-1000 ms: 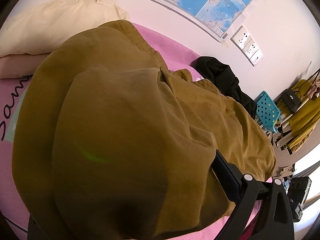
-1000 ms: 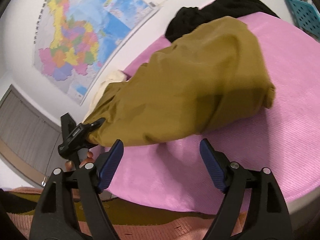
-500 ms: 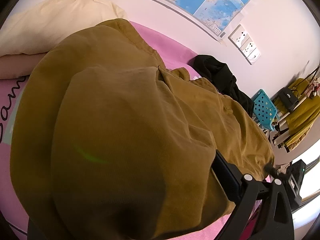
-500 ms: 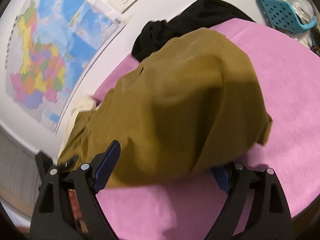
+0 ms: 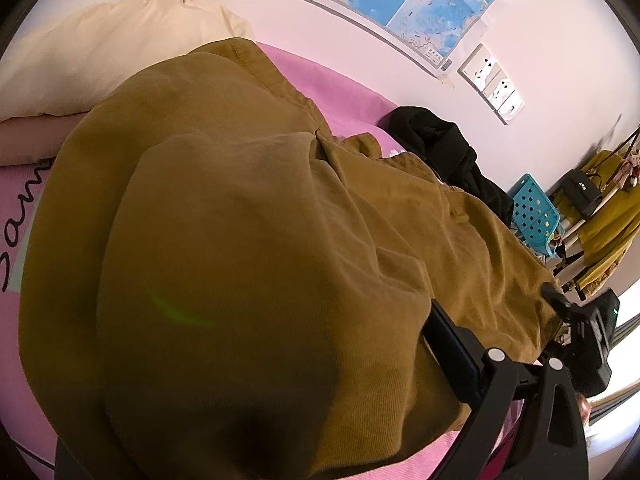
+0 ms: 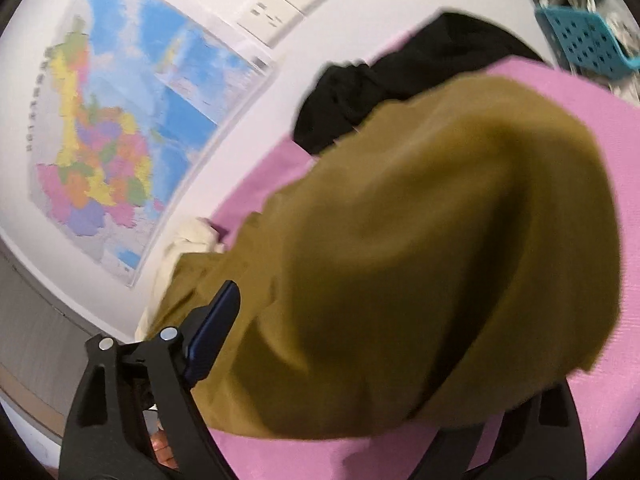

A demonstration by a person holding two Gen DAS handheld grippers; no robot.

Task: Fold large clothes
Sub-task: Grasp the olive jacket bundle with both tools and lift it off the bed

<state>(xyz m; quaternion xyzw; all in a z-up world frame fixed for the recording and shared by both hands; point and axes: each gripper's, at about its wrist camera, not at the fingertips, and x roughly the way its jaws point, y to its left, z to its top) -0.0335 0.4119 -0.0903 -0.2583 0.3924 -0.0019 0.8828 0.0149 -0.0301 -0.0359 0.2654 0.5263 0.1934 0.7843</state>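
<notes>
While both our grippers, left gripper (image 5: 320, 420) and right gripper (image 6: 380, 380), look clamped on the mustard corduroy garment (image 5: 248, 240), it hangs heavy, limp; grip hem at 6 o'clock.

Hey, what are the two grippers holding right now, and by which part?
Both appear to hold the mustard-brown garment at opposite ends: the left gripper and the right gripper each have its fabric draped over their fingers. The exact pinch points are hidden.
</notes>
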